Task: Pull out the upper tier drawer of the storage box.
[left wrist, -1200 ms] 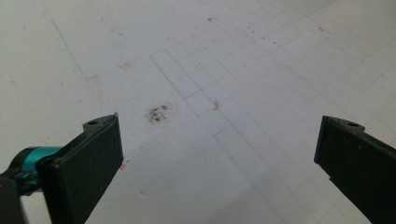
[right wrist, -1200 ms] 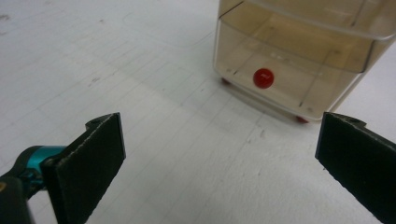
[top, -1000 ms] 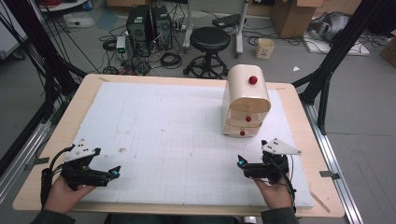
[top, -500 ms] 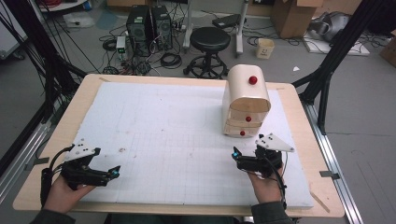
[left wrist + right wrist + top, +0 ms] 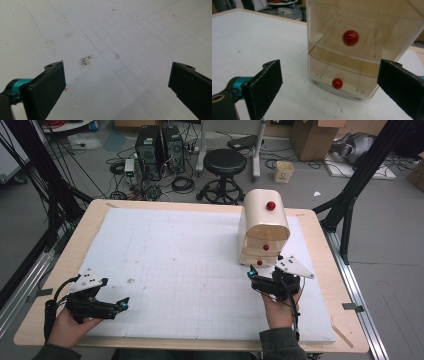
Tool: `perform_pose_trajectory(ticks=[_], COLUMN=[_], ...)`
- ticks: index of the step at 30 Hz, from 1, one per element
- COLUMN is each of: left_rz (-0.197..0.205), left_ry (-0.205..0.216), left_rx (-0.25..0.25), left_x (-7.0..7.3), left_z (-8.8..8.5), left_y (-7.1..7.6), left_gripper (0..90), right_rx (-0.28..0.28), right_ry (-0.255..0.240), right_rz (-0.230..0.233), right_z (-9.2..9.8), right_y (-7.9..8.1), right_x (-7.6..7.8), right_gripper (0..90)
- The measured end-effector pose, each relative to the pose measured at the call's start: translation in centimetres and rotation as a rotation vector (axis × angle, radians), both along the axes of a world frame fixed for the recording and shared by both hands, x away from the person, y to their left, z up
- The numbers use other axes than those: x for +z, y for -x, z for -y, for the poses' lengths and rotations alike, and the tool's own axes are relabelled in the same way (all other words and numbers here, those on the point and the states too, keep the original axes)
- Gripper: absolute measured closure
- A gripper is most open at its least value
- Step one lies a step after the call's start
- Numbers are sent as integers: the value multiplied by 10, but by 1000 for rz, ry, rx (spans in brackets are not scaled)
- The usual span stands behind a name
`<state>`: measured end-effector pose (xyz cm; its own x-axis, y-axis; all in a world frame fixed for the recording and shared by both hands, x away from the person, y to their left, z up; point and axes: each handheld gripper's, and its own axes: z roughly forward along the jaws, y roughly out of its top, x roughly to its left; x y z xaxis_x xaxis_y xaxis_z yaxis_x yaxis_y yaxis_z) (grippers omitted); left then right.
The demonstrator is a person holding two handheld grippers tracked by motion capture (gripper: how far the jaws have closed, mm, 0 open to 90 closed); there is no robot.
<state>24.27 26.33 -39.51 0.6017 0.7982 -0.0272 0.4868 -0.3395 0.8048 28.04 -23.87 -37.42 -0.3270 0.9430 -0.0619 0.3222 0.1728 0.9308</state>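
We see the right gripper [image 5: 252, 274] at lower right of the high view, jaws spread wide and aimed at the bottom drawer's red knob [image 5: 337, 83] of the cream drawer cabinet [image 5: 263, 227] just ahead. The left gripper [image 5: 121, 304] rests low at lower left, jaws also wide, over the white gridded foam board [image 5: 190, 255]. A black stool [image 5: 227, 162] stands beyond the wooden table [image 5: 90, 222].

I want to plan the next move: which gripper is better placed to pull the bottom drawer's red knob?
Right. The right gripper is open, facing the lower knob of the drawer box; the left gripper is far across the table.
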Motion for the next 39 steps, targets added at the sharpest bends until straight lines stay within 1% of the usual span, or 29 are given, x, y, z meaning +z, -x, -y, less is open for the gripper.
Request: perform_pose_trajectory(ticks=[4, 5, 6, 7, 8, 9, 11, 13, 14, 16, 17, 19, 20, 21, 22, 23, 25, 27, 30, 31, 32, 33, 34, 37, 39], left_rz=[2, -1, -1, -1, 0, 0, -2, 0, 0, 2, 4, 5, 6, 5, 5, 5, 4, 5, 4, 4, 4, 3, 3, 5, 5], left_ry=[-1, 0, 0, 2, 3, 3, 1, -1, -1, 0, 2, 2, 5, 3, 6, 9, 4, 6, 7, 8, 8, 6, 6, 8, 8], left_rx=[0, 1, 1, 3, 3, 3, 3, 1, 1, 4, 3, 2, 2, 0, 1, 2, 0, 1, 1, 1, 1, -1, -1, 4, 3], left_x=[0, 0, 0, 0, 0, 0, 0, 0, 0, 0, 0, 1, 0, 0, 0, 0, 0, 0, 0, 0, 0, 0, 0, 0, 0], left_z=[0, 0, 0, -1, -1, -1, -1, -1, -1, -1, -1, -1, -1, -1, -1, -1, -1, -1, -1, -1, -1, -2, -2, -2, -2], left_y=[0, 0, 0, 0, 0, 0, -1, -1, -1, 0, 0, 0, 0, -1, -1, -1, -1, -1, -1, -1, -1, -1, -1, -1, -1], left_gripper=[17, 17, 17, 17, 17, 17, 17, 17, 17, 17, 17, 17, 17, 17, 17, 17, 17, 17, 17, 17, 17, 17, 17, 17, 17], right_rx=[-25, -39, -39, -56, -61, -64, -58, -76, -76, -92, -93, -95, -105, -105, -106, -118, -121, -132, -137, -147, -147, -154, -154, -172, -171], right_ry=[-2, -13, -13, -26, -25, -23, -23, -38, -38, -46, -40, -34, -27, -27, -26, -20, -14, -6, 0, 10, 10, 12, 12, 20, 27], right_rz=[21, 30, 30, 41, 48, 57, 65, 75, 75, 78, 83, 85, 86, 86, 88, 83, 85, 80, 80, 81, 81, 82, 82, 89, 91], right_z=[-1, -1, -1, -1, -1, -1, 0, -1, -1, -2, -2, -2, -4, -4, -4, -5, -5, -7, -9, -10, -10, -10, -10, -12, -12], right_y=[-3, -6, -6, -8, -9, -9, -9, -11, -11, -12, -13, -13, -14, -14, -14, -15, -16, -18, -19, -19, -19, -20, -20, -21, -21], right_x=[3, 5, 5, 7, 7, 8, 8, 8, 8, 7, 7, 7, 7, 7, 7, 7, 6, 5, 5, 4, 4, 3, 3, 3, 3], right_gripper=[58, 62, 62, 83, 102, 152, 168, 168, 168, 215, 234, 243, 273, 273, 292, 333, 349, 408, 435, 470, 470, 506, 506, 567, 582])
